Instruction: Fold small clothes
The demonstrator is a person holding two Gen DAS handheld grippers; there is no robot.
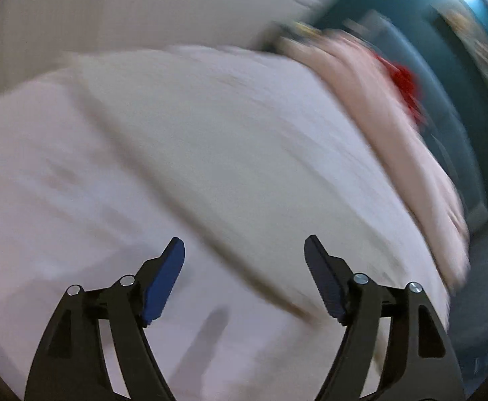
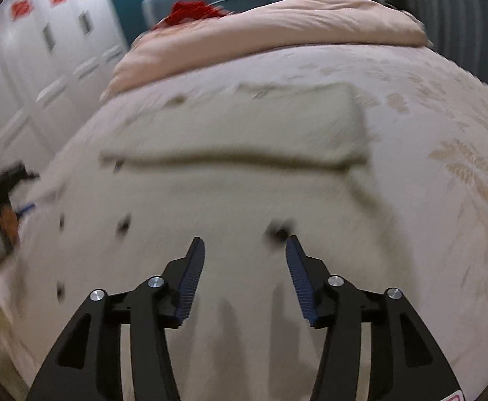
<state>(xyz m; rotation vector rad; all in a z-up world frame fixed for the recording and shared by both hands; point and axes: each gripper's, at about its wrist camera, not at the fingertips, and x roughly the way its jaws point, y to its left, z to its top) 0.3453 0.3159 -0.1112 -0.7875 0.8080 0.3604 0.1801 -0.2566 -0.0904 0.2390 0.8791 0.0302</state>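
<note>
A pale cream garment (image 2: pixel 244 140) with small dark spots lies spread on the bed, its far part folded over into a flat band. It shows blurred in the left wrist view (image 1: pixel 210 140) as a light cloth with a long fold edge. My left gripper (image 1: pixel 244 254) is open and empty, hovering over the cloth. My right gripper (image 2: pixel 245 250) is open and empty, just above the garment's near part, next to a dark spot (image 2: pixel 280 232).
A pink quilt (image 2: pixel 277 23) lies folded at the bed's far end, with a red item (image 2: pixel 190 11) behind it. White cabinets (image 2: pixel 43 53) stand at the left. The patterned bedspread (image 2: pixel 461 153) extends right. A teal wall (image 1: pixel 411 50) is behind.
</note>
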